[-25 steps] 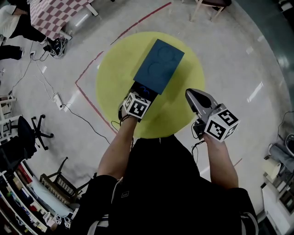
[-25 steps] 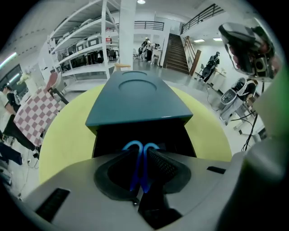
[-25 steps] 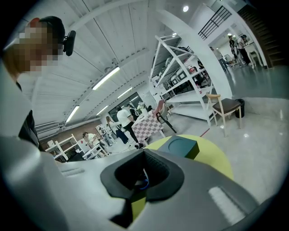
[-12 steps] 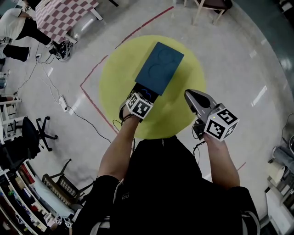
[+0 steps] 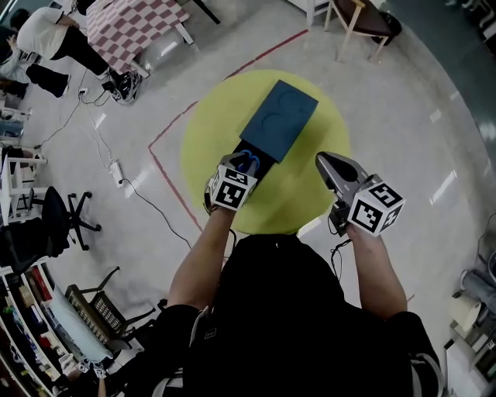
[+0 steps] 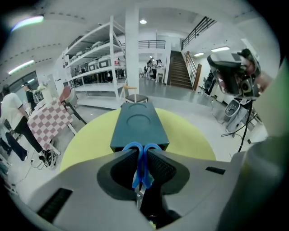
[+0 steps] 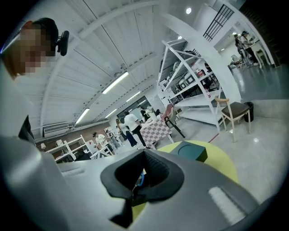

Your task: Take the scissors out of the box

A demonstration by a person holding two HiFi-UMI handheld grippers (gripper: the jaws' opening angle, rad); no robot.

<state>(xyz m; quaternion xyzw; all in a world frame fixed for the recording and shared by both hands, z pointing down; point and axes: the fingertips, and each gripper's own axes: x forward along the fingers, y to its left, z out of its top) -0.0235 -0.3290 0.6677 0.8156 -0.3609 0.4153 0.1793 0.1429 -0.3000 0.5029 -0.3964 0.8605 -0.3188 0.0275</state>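
Note:
My left gripper [image 5: 243,160] is shut on the blue handles of the scissors [image 5: 249,162], held just above the near end of the dark teal box [image 5: 280,118]. In the left gripper view the pads press both sides of the scissors [image 6: 142,162], whose blades hang down between them, and the box [image 6: 139,126] lies straight ahead on the round yellow table [image 6: 86,140]. My right gripper [image 5: 332,166] hovers over the table's right edge, apart from the box, shut with nothing in it. It also shows as my right gripper [image 7: 140,175] with pads together.
The yellow table [image 5: 209,147] stands on a pale floor marked with red tape [image 5: 166,166]. A wooden chair [image 5: 358,18] is beyond it, a checkered table [image 5: 124,27] with a person [image 5: 48,35] at far left. An office chair [image 5: 59,219] and cables lie left.
My left gripper has risen with the scissors, drawing them up and away from the box's near end. The right gripper stayed about where it was.

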